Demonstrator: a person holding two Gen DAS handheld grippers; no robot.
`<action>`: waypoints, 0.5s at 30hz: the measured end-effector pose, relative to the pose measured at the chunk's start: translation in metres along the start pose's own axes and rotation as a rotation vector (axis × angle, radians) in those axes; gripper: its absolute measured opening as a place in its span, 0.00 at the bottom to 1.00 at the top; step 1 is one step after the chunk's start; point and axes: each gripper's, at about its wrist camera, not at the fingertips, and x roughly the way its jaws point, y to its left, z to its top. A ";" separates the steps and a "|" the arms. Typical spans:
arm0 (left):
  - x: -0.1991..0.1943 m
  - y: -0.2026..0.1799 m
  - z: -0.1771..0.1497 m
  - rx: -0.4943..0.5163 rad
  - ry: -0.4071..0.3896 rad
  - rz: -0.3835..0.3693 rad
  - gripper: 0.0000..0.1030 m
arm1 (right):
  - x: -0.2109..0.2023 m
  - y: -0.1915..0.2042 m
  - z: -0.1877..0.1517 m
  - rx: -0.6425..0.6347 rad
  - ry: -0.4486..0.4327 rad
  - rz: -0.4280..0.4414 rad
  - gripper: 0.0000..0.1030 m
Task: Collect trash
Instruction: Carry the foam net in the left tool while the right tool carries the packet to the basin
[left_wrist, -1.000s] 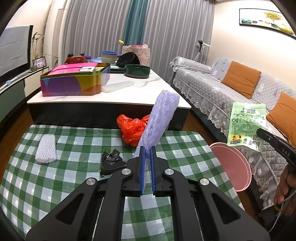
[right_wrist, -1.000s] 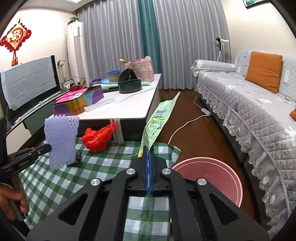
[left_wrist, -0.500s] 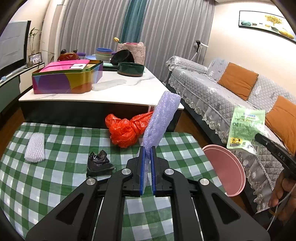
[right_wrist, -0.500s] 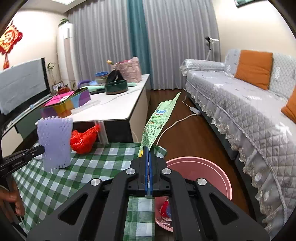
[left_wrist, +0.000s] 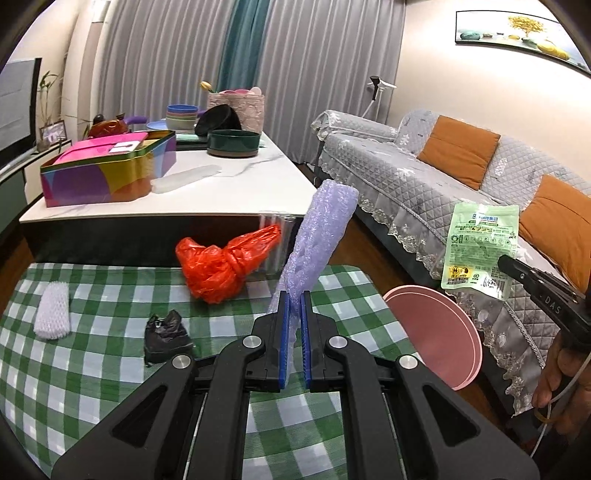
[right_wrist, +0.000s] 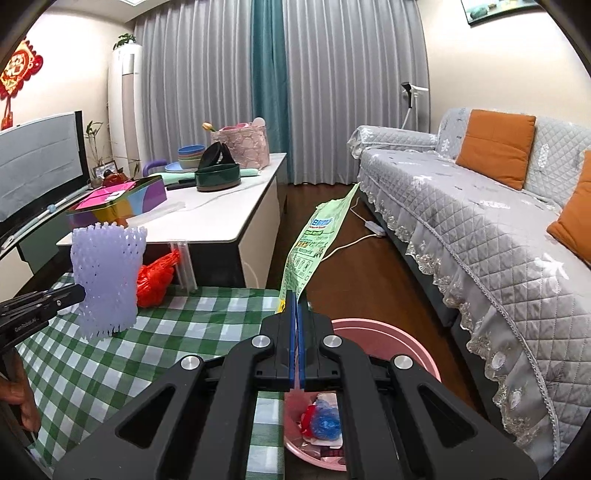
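Note:
My left gripper (left_wrist: 294, 295) is shut on a purple foam net sleeve (left_wrist: 319, 236), held upright above the green checked tablecloth (left_wrist: 92, 369). The sleeve (right_wrist: 105, 280) and the left gripper (right_wrist: 79, 295) also show at the left of the right wrist view. My right gripper (right_wrist: 297, 295) is shut on a green printed wrapper (right_wrist: 317, 240), held over the pink bin (right_wrist: 406, 343), which holds red and blue scraps. The wrapper (left_wrist: 480, 247) and the right gripper (left_wrist: 506, 264) hang above the bin (left_wrist: 439, 332) in the left wrist view. A red plastic bag (left_wrist: 221, 266), a black crumpled bag (left_wrist: 164, 334) and a white foam net (left_wrist: 53, 312) lie on the cloth.
A white marble table (left_wrist: 236, 184) behind the cloth carries a colourful tin (left_wrist: 107, 170), bowls and a dark green dish (left_wrist: 232, 142). A grey quilted sofa (right_wrist: 480, 229) with orange cushions runs along the right. A white cable (right_wrist: 354, 240) lies on the wood floor.
The left gripper has carried the purple sleeve to the right, nearer the pink bin. The right gripper has brought the green wrapper over the bin, whose inside now shows.

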 end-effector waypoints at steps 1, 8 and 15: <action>0.002 -0.002 0.000 0.001 0.001 -0.005 0.06 | 0.000 -0.002 -0.001 0.002 0.002 -0.005 0.01; 0.016 -0.021 0.003 0.016 0.012 -0.041 0.06 | -0.002 -0.018 -0.005 0.011 0.005 -0.039 0.01; 0.035 -0.052 0.008 0.046 0.023 -0.096 0.06 | 0.002 -0.039 -0.013 0.030 0.021 -0.075 0.01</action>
